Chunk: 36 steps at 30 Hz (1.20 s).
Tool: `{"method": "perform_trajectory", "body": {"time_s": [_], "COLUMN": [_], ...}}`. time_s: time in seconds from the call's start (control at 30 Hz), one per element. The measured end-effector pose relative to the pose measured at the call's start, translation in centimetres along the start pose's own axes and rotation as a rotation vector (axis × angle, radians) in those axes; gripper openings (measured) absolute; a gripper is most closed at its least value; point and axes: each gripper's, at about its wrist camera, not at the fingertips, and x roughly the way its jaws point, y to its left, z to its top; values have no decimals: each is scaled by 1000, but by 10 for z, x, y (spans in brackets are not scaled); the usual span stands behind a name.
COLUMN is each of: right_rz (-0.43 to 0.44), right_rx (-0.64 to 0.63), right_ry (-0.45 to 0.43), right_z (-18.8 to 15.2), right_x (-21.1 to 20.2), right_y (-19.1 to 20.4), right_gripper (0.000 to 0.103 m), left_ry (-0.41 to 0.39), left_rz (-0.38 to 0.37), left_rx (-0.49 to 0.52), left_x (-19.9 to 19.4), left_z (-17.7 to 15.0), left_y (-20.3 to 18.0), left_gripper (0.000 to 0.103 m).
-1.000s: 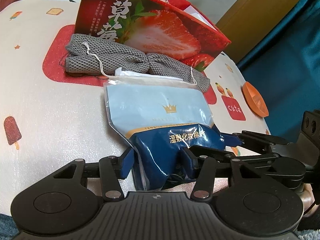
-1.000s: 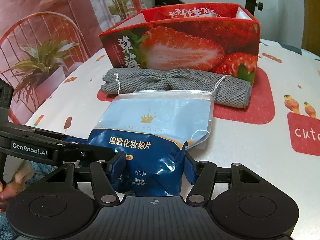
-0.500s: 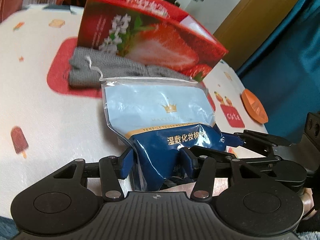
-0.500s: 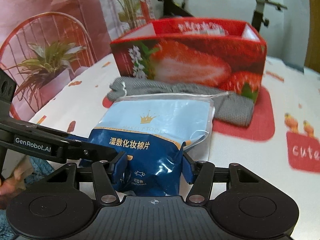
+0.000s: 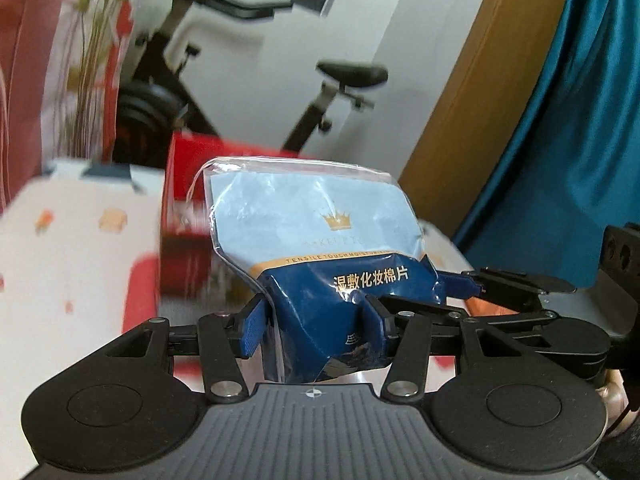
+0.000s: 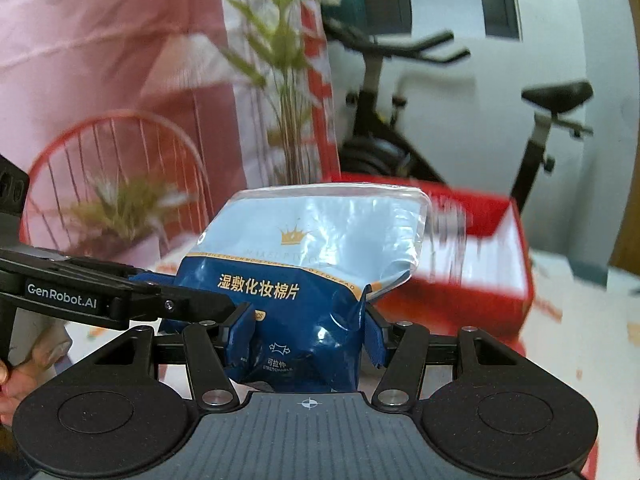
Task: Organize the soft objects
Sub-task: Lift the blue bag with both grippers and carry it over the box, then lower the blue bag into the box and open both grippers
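Both grippers are shut on the same blue and light-blue bag of cotton pads (image 5: 320, 248), which is lifted off the table and tilted upward. My left gripper (image 5: 316, 320) pinches its dark blue bottom end. My right gripper (image 6: 308, 332) pinches the same end of the bag (image 6: 320, 248) from the other side. The red strawberry box (image 5: 188, 216) stands behind the bag, open at the top; it also shows in the right wrist view (image 6: 472, 256). The grey knitted cloth is hidden.
The table has a white cloth with red patches (image 5: 72, 264). An exercise bike (image 6: 400, 120) stands behind the table, with a plant (image 6: 288, 80) and a red wire chair (image 6: 120, 152) at the left. A blue curtain (image 5: 560, 120) hangs at the right.
Both grippers have raised the bag off the table and tilted upward. The views now look over the box at the room; the grey cloth has dropped out of view.
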Motion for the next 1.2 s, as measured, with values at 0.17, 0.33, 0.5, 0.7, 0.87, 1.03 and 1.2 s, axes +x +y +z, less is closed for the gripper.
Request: {"method": "perform_trajectory", "body": {"time_s": [0.17, 0.33, 0.5, 0.7, 0.87, 1.03, 1.2], "right_rz": [-4, -16, -21, -38, -34, -37, -27], "right_rx": [-20, 22, 93, 174, 242, 320, 327], "right_ry": [-57, -61, -45, 56, 148, 183, 202], "right_z": [45, 84, 104, 90, 73, 64, 60], "right_x": [14, 41, 77, 127, 159, 181, 188], "right_y": [-22, -54, -85, -107, -122, -137, -140], "right_gripper": [53, 53, 52, 52, 51, 51, 52], "left_ry": [-72, -93, -73, 25, 111, 149, 164], "left_rz": [-2, 6, -6, 28, 37, 47, 75], "left_rx": [-5, -12, -48, -67, -114, -140, -137], "left_x": [5, 31, 63, 112, 144, 166, 172], "left_z": [47, 91, 122, 128, 124, 125, 126], "left_y": [0, 3, 16, 33, 56, 70, 78], "left_gripper": [53, 53, 53, 53, 53, 53, 51]}}
